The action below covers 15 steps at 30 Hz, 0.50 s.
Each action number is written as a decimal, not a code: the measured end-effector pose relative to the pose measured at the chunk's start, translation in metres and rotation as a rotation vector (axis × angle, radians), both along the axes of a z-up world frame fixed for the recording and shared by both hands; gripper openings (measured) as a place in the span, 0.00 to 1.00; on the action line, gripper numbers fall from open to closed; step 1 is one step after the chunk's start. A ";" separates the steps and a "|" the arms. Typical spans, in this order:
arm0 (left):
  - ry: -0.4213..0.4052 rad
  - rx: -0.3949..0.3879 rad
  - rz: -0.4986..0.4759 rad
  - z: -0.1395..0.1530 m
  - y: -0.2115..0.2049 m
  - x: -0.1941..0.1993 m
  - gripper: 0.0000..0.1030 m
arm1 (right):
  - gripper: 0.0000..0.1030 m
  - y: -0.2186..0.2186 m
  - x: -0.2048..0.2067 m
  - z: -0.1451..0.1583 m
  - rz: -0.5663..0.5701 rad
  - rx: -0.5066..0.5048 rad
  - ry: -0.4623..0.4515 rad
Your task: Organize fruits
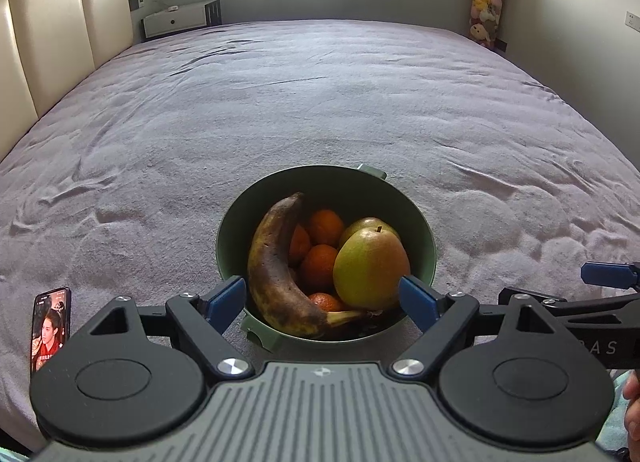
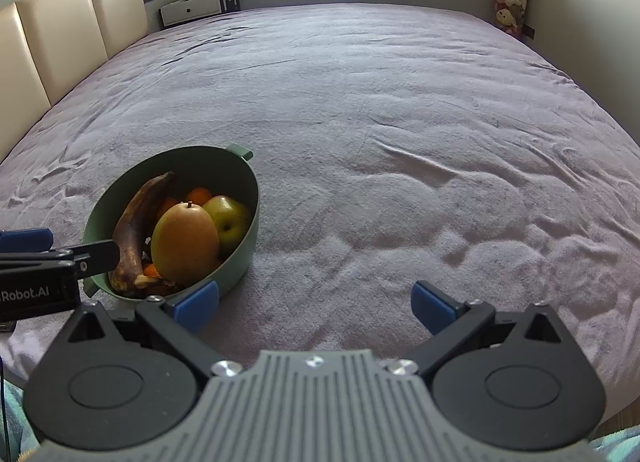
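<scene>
A green bowl sits on the bed near its front edge. It holds a brown overripe banana, a large yellow-orange pear, a green apple and several oranges. My left gripper is open, its blue pads on either side of the bowl's near rim, holding nothing. My right gripper is open and empty over the bedsheet, just right of the bowl. Its arm shows in the left wrist view.
A wide purple-grey bedsheet covers the bed. A phone with a lit screen lies at the front left. A cream headboard stands at the left, a white nightstand at the back, plush toys at the back right.
</scene>
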State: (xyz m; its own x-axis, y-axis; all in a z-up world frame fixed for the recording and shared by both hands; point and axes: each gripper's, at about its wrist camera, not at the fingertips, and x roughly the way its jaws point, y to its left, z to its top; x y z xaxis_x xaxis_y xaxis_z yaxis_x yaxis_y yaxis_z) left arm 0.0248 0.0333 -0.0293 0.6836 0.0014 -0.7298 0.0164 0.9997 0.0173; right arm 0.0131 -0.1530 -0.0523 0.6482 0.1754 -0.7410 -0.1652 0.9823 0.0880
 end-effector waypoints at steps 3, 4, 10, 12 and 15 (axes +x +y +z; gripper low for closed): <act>0.000 0.001 0.001 0.000 -0.001 0.000 0.98 | 0.96 0.000 0.000 0.000 -0.001 0.000 0.000; -0.001 0.001 0.001 0.000 0.000 0.000 0.98 | 0.96 0.000 0.000 0.000 -0.003 0.001 0.001; -0.001 0.001 -0.001 0.000 0.000 0.000 0.98 | 0.96 0.000 0.000 0.000 -0.003 0.004 0.001; -0.001 0.001 0.000 0.001 -0.001 0.000 0.98 | 0.96 0.000 0.000 0.000 -0.002 0.005 0.000; -0.001 0.000 0.001 0.001 -0.001 0.000 0.98 | 0.96 0.000 0.000 0.000 0.000 0.007 0.000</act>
State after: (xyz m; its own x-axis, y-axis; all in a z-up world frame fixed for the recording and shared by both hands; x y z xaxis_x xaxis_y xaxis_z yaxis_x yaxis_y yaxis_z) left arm 0.0251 0.0325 -0.0284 0.6843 0.0019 -0.7292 0.0154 0.9997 0.0170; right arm 0.0127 -0.1529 -0.0520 0.6484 0.1807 -0.7395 -0.1652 0.9817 0.0951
